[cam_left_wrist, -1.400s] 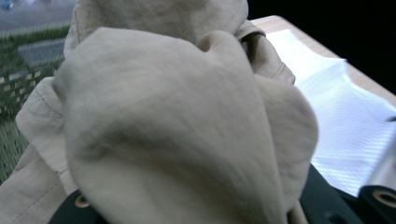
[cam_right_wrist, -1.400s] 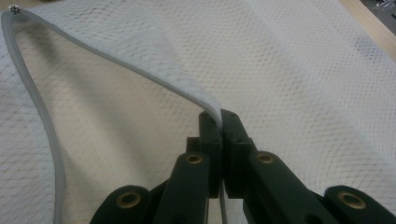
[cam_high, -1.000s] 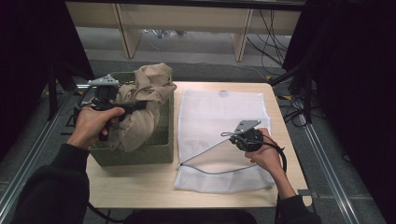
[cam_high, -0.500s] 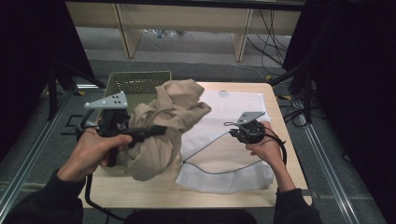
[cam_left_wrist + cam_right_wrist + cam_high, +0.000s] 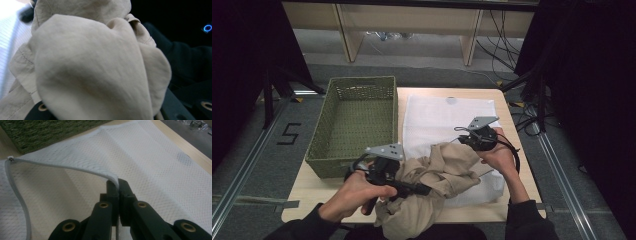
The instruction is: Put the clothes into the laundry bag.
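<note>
Beige garment [image 5: 439, 185] pinched by left hand-held gripper [image 5: 424, 190], right hand-held gripper [image 5: 117, 183] clamping mesh bag [image 5: 160, 162] (its rim)

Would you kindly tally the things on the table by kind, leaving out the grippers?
Beige garment: 1
White mesh laundry bag: 1
Green woven basket: 1
Total: 3
</note>
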The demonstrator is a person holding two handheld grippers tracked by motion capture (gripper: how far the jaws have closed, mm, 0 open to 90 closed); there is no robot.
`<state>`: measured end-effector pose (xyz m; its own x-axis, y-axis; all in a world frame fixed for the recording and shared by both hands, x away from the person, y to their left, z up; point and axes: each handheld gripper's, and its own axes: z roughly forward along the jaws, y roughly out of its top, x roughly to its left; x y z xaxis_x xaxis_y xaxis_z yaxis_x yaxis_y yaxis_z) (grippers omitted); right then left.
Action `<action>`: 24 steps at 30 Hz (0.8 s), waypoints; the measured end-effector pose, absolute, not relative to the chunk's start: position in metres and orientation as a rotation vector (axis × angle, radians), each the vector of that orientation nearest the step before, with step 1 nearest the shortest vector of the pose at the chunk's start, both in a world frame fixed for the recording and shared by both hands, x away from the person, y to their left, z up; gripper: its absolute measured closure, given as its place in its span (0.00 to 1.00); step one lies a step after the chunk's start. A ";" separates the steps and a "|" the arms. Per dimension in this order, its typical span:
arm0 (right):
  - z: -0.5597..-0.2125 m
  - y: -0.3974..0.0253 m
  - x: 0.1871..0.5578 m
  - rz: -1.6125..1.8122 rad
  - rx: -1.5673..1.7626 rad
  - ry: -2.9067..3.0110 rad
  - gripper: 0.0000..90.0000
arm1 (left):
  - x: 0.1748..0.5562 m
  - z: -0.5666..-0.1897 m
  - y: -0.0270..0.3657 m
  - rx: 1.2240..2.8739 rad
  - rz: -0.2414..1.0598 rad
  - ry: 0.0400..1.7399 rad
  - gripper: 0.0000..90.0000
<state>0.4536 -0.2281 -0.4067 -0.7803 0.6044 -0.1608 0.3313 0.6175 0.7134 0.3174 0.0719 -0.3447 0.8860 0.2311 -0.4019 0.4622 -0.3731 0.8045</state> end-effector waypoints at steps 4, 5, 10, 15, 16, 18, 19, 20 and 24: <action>-0.401 -0.231 0.453 0.985 0.730 2.461 0.99 | 0.331 -0.379 0.045 1.983 -0.353 0.574 0.78; -0.400 -0.233 0.454 0.986 0.715 2.464 0.99 | 0.331 -0.379 0.045 1.983 -0.353 0.574 0.78; -0.395 -0.237 0.450 0.998 0.751 2.452 0.99 | 0.348 -0.403 0.024 1.959 -0.393 0.671 0.78; -0.388 -0.240 0.447 1.022 0.723 2.436 0.99 | 0.374 -0.408 0.030 1.998 -0.253 0.722 0.77; -0.388 -0.240 0.447 1.022 0.723 2.436 0.99 | 0.376 -0.407 0.033 2.003 -0.249 0.734 0.77; -0.385 -0.239 0.446 1.027 0.708 2.435 1.00 | 0.381 -0.403 0.039 2.005 -0.206 0.768 0.77; -0.383 -0.236 0.444 1.040 0.719 2.438 1.00 | 0.383 -0.400 0.043 2.013 -0.174 0.782 0.77; -0.383 -0.236 0.444 1.040 0.719 2.438 1.00 | 0.384 -0.398 0.046 2.015 -0.150 0.781 0.77; -0.380 -0.231 0.443 1.045 0.700 2.434 1.00 | 0.380 -0.398 0.040 2.062 -0.137 0.766 0.77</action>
<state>0.4433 -0.2315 -0.3803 -0.7950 0.5851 -0.1602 0.2867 0.5952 0.7507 0.3802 0.0398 -0.3975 0.8016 0.4675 -0.3726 0.5675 -0.3992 0.7202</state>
